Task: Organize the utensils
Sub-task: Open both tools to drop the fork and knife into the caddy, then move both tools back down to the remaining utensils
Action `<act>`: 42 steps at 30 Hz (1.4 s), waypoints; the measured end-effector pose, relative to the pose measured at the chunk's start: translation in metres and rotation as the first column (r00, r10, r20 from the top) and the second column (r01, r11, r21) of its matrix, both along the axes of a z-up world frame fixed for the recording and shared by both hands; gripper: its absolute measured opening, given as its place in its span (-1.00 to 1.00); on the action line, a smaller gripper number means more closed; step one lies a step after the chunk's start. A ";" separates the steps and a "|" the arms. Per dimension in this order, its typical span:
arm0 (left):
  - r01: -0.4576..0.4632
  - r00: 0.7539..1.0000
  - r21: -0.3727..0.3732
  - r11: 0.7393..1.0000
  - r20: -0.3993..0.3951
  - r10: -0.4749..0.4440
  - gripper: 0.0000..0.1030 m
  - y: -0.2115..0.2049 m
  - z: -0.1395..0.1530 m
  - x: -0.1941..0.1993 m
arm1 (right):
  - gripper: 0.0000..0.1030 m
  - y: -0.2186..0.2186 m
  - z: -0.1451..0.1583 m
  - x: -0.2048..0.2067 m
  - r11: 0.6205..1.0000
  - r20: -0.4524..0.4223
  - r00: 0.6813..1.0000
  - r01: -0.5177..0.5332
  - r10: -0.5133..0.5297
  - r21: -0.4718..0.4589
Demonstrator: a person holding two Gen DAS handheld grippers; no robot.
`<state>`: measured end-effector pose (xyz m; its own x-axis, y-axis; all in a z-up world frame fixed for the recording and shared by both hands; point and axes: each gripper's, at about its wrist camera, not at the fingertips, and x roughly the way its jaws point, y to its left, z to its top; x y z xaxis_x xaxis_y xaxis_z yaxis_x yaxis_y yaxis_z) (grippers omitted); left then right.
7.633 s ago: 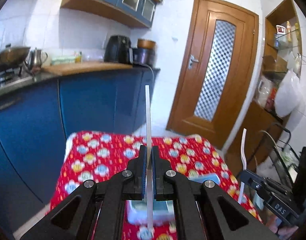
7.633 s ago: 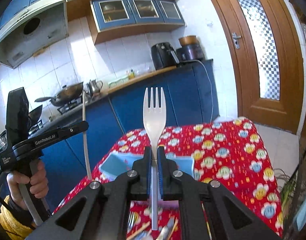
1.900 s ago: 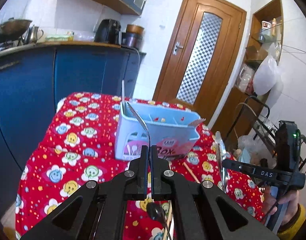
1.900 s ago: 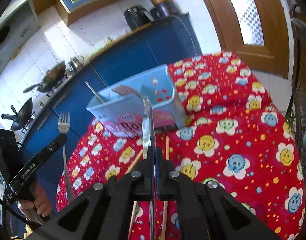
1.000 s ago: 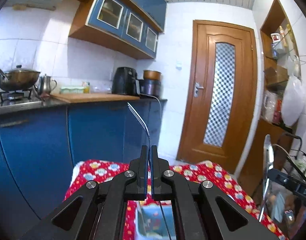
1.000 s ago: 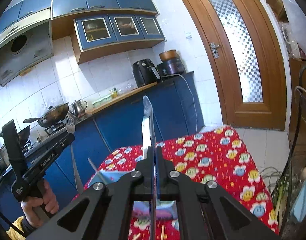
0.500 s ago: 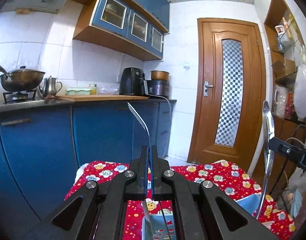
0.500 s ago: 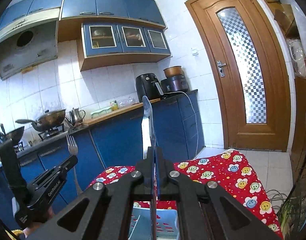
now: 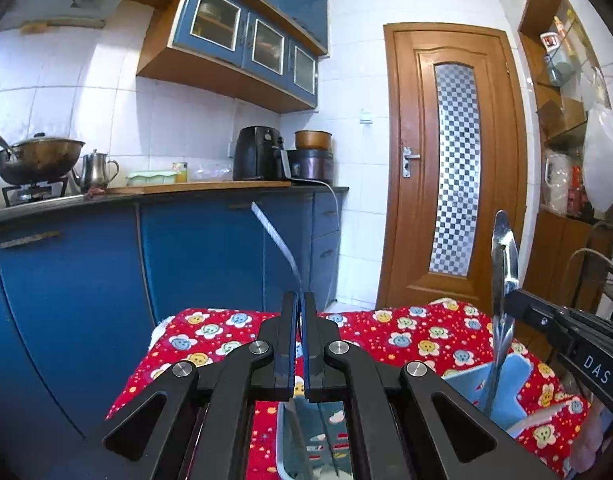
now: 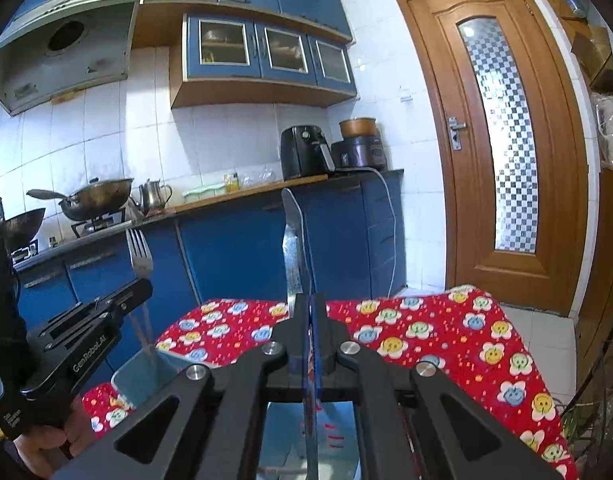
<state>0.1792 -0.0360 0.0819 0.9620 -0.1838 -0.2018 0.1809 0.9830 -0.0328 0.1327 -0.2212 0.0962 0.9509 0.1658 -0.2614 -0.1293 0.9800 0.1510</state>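
Two grippers hold one fork [image 10: 139, 254] and one knife [image 10: 292, 248] above one caddy [image 10: 140, 374].

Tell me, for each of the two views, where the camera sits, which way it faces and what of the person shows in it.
Left wrist view: sits on the left gripper, facing the blue cabinets and wooden door; its jaws are shut on a metal fork; no hand clearly shows.
Right wrist view: sits on the right gripper, facing the same way, jaws shut on a knife; the person's hand shows lower left.
Shared: the blue holder, the red tablecloth, and each other's gripper.
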 end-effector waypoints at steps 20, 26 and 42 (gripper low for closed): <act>0.102 0.989 -0.014 0.995 -0.104 -0.103 -0.61 0.012 0.014 -0.041 | -0.70 -0.010 0.017 -0.040 0.996 -0.055 0.998 -0.009 0.014 0.087; 0.121 0.981 -0.033 0.992 -0.147 -0.125 -0.61 0.019 0.021 -0.063 | -0.70 -0.013 0.027 -0.068 0.995 -0.079 0.997 -0.002 0.010 0.100; 0.183 0.921 -0.032 0.983 -0.343 -0.183 -0.61 0.029 0.000 -0.110 | -0.69 -0.006 0.019 -0.137 0.997 -0.242 0.970 0.006 0.013 0.077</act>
